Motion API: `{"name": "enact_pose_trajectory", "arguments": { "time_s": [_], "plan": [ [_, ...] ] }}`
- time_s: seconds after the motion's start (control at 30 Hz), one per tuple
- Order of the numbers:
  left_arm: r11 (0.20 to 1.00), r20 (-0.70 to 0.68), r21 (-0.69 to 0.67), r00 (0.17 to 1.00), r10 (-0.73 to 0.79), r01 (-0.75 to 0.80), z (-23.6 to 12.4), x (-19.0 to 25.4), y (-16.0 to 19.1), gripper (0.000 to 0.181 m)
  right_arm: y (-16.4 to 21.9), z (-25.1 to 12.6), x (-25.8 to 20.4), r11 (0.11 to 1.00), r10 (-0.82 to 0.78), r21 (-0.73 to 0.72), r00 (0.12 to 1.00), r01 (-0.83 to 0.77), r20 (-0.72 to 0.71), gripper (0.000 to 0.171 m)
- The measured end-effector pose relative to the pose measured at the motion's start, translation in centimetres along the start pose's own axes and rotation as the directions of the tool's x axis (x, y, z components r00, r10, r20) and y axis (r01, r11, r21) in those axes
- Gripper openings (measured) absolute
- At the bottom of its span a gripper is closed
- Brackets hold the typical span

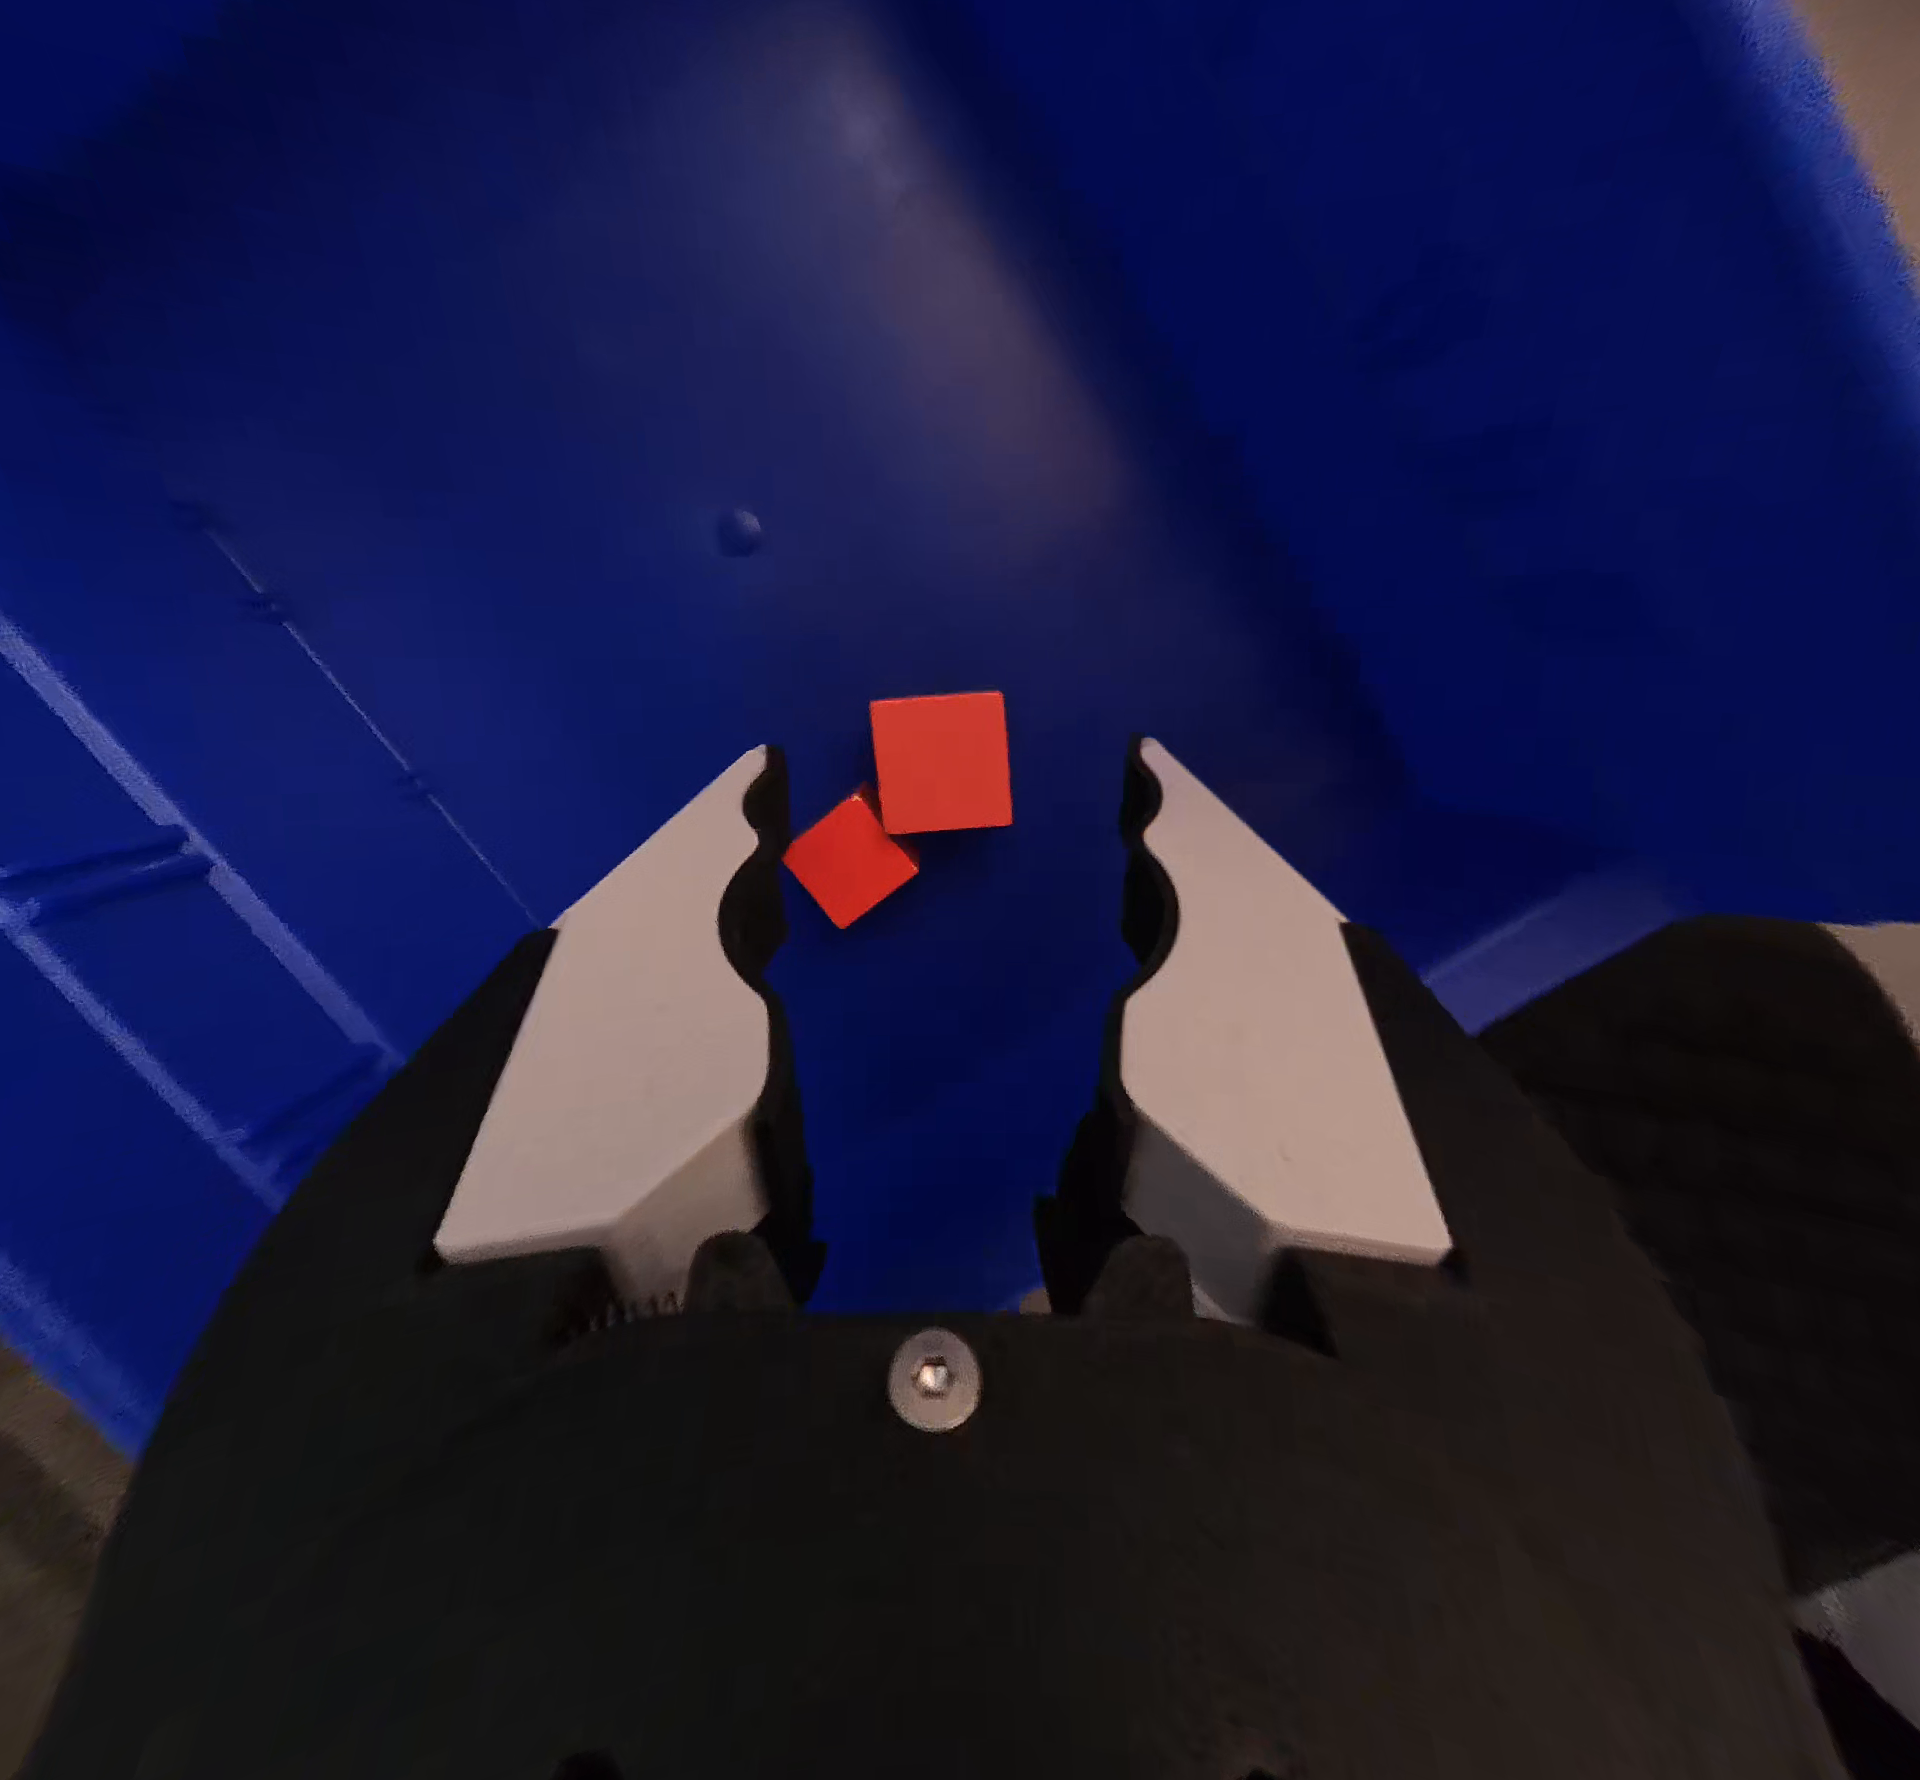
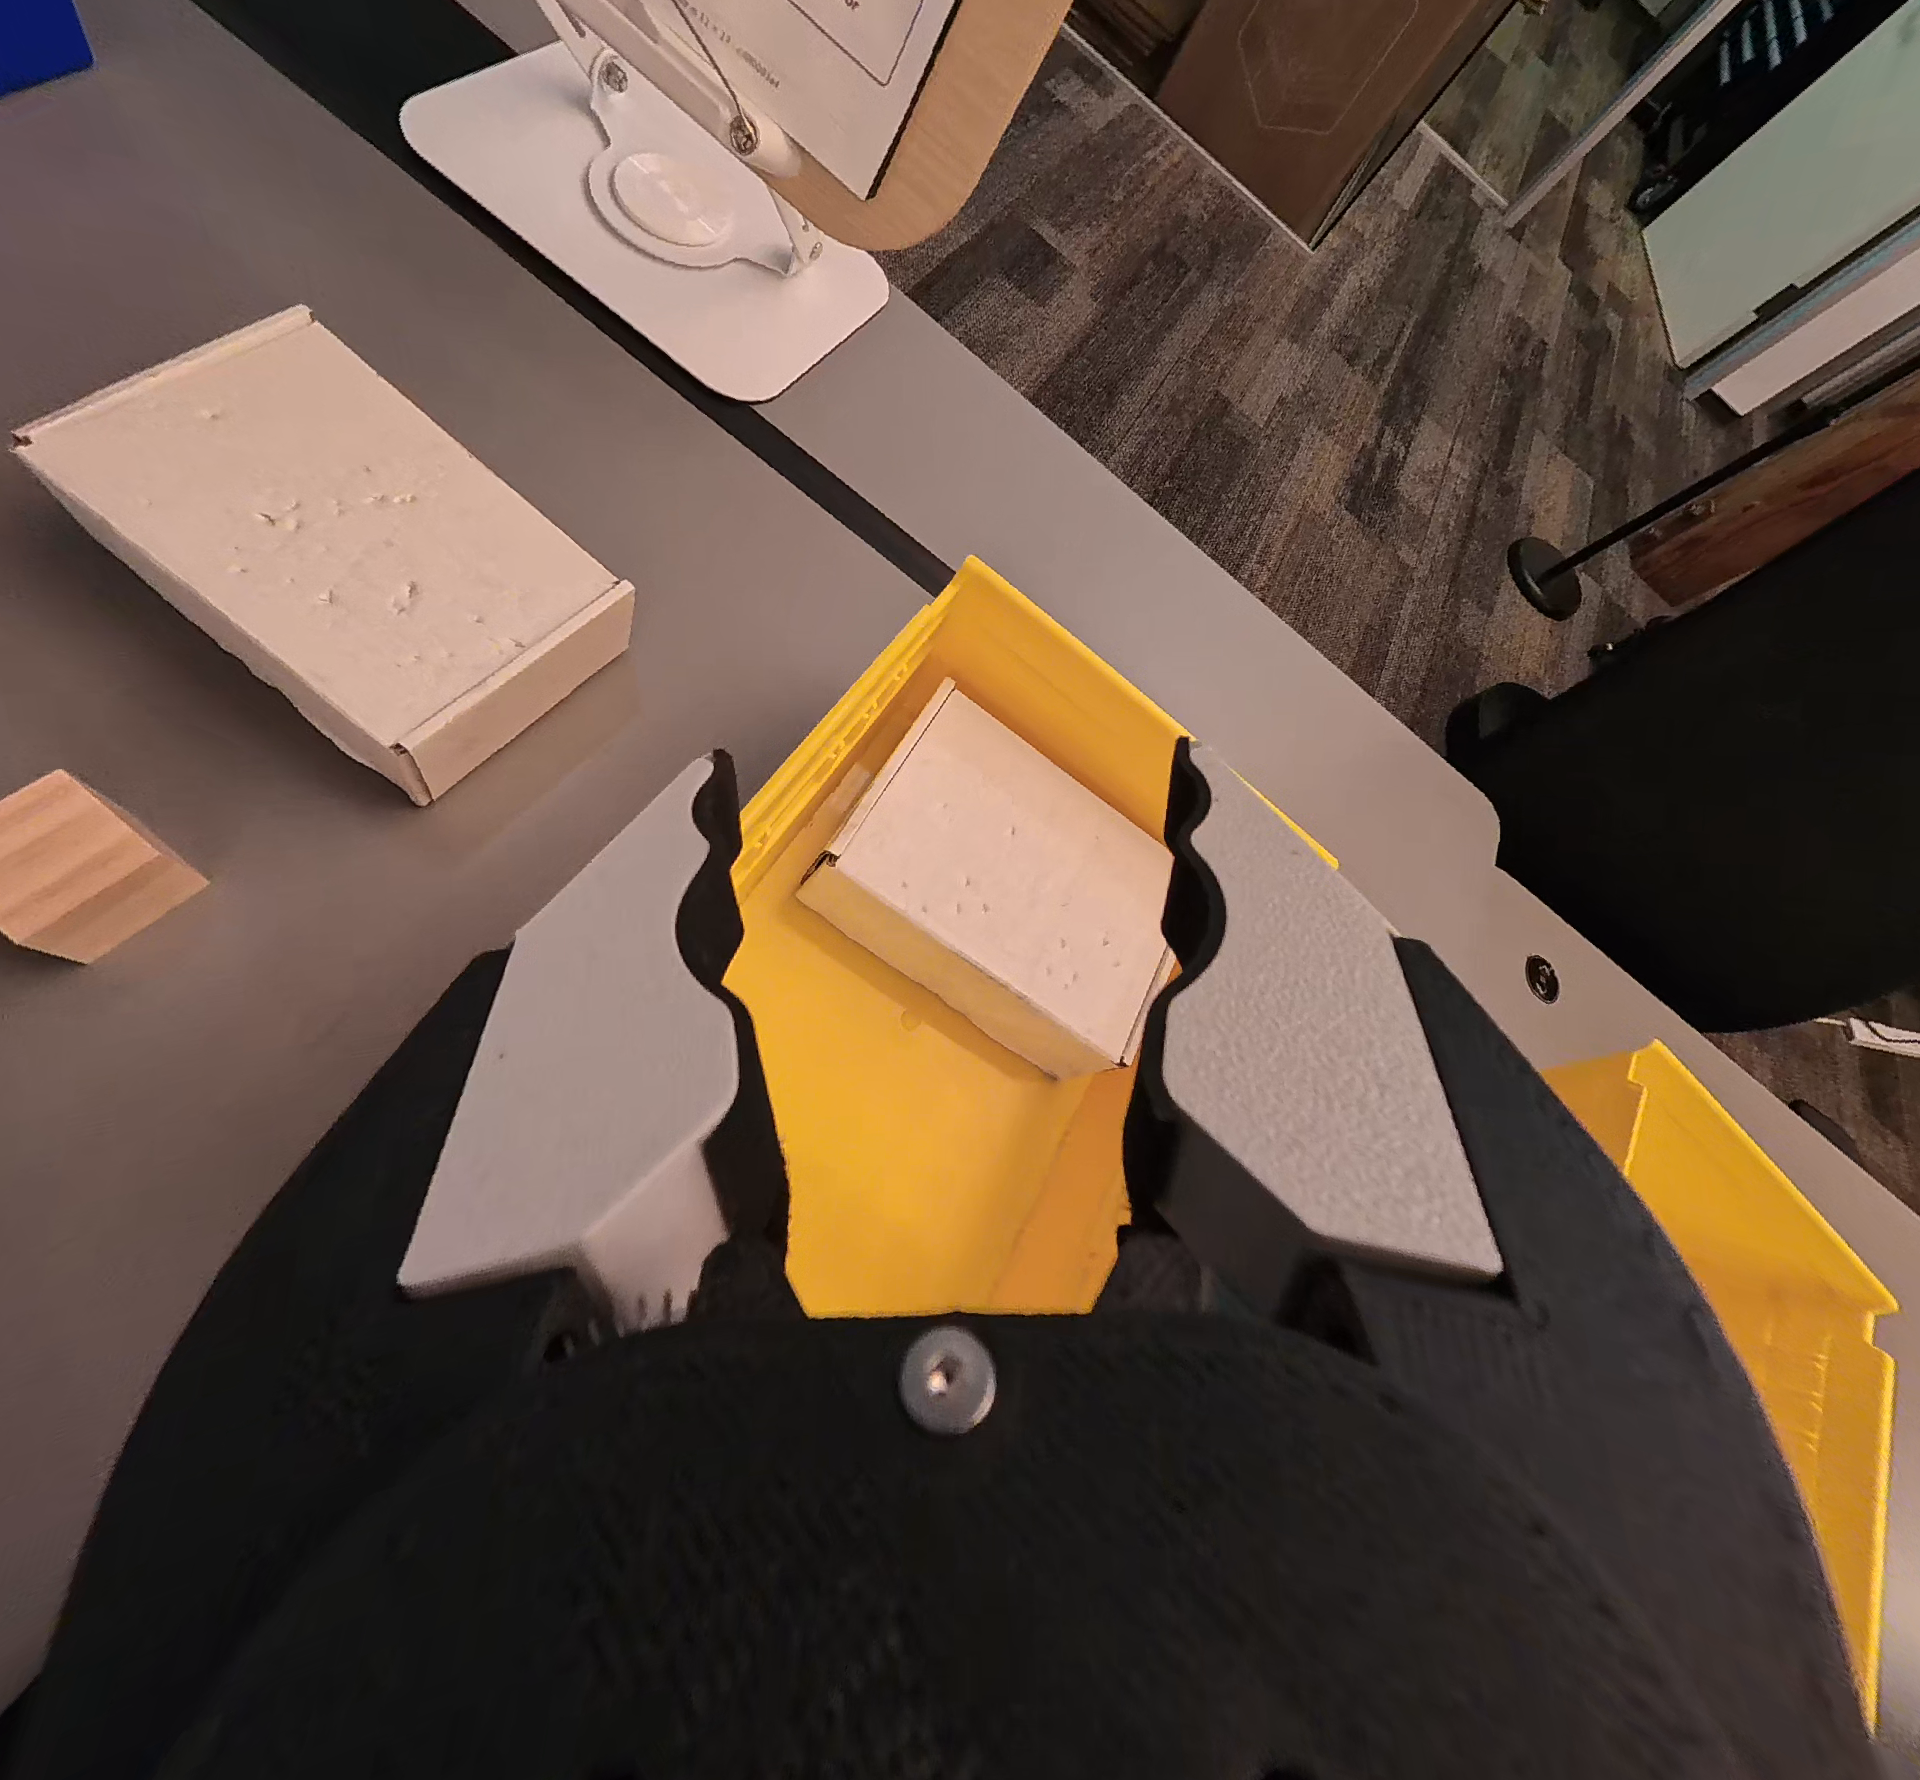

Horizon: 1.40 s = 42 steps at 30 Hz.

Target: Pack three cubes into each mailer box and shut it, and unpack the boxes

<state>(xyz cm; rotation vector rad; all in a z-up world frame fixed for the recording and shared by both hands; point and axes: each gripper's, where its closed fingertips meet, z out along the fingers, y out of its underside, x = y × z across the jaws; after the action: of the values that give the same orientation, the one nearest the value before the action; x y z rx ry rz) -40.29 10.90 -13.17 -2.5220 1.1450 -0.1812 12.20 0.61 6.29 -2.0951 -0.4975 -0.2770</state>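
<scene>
Handling the cubes: the two red cubes [image 1: 940,762] [image 1: 850,860] look small, stiff and light, with smooth painted faces that can slip; I judge it best to take one across two flat opposite faces, not across the corners.
Where the cubes are: both lie on the floor of a blue bin [image 1: 623,328], touching each other at one corner.
Cubes against the left hand-held gripper: the left hand-held gripper [image 1: 951,754] hangs above them, and the larger-looking cube sits between the fingertips, while the turned one lies just beside the left finger.
Left hand-held gripper state: the jaws stand wide apart and hold nothing.
Risk: the turned cube is so near that a closing finger may push it away, as I judge.
Handling the mailer boxes: they are white cardboard, light and a little soft, with dents on the lids; pressing on the long side walls seems safer than on the lid.
Where the boxes are: one closed mailer box [image 2: 992,904] rests tilted in a yellow bin [image 2: 1039,650], another closed mailer box [image 2: 322,541] lies flat on the grey tabletop [image 2: 675,504], well apart.
Right hand-held gripper state: the right hand-held gripper [image 2: 951,774] is spread wide and empty, above the box in the yellow bin.
Other things: a wooden block [image 2: 83,863] lies at the left edge, and a white stand [image 2: 665,255] is farther back.
</scene>
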Motion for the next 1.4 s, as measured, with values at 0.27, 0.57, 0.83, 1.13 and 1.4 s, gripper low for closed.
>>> {"name": "enact_pose_trajectory", "arguments": {
  "time_s": [0.27,0.57,0.83,1.13,1.4],
  "plan": [
    [0.997,0.030,-0.063,0.999,0.037,-0.035,1.0,-0.6,0.8,0.032,0.3,0.0,0.2,1.000,0.004,-0.004,1.000,-0.004,0.001,0.082],
    [0.991,0.125,0.101,0.989,0.075,-0.088,-3.5,-0.3,-3.4,0.025,0.2,0.1,0.2,1.000,0.004,-0.005,1.000,-0.004,0.000,0.082],
    [0.854,0.057,0.426,0.951,0.303,-0.298,-11.9,13.5,-12.8,0.025,0.1,0.4,-0.1,1.000,-0.014,-0.020,1.000,0.014,-0.004,0.081],
    [0.828,-0.203,0.325,0.822,0.533,-0.457,0.5,27.3,-10.8,0.025,0.1,0.0,-0.1,1.000,-0.012,-0.008,1.000,0.012,0.004,0.081],
    [0.799,-0.191,0.303,0.788,0.585,-0.519,3.0,28.4,-10.4,0.025,0.0,-0.1,0.1,1.000,-0.006,0.001,1.000,0.006,0.002,0.081]
  ]
}}
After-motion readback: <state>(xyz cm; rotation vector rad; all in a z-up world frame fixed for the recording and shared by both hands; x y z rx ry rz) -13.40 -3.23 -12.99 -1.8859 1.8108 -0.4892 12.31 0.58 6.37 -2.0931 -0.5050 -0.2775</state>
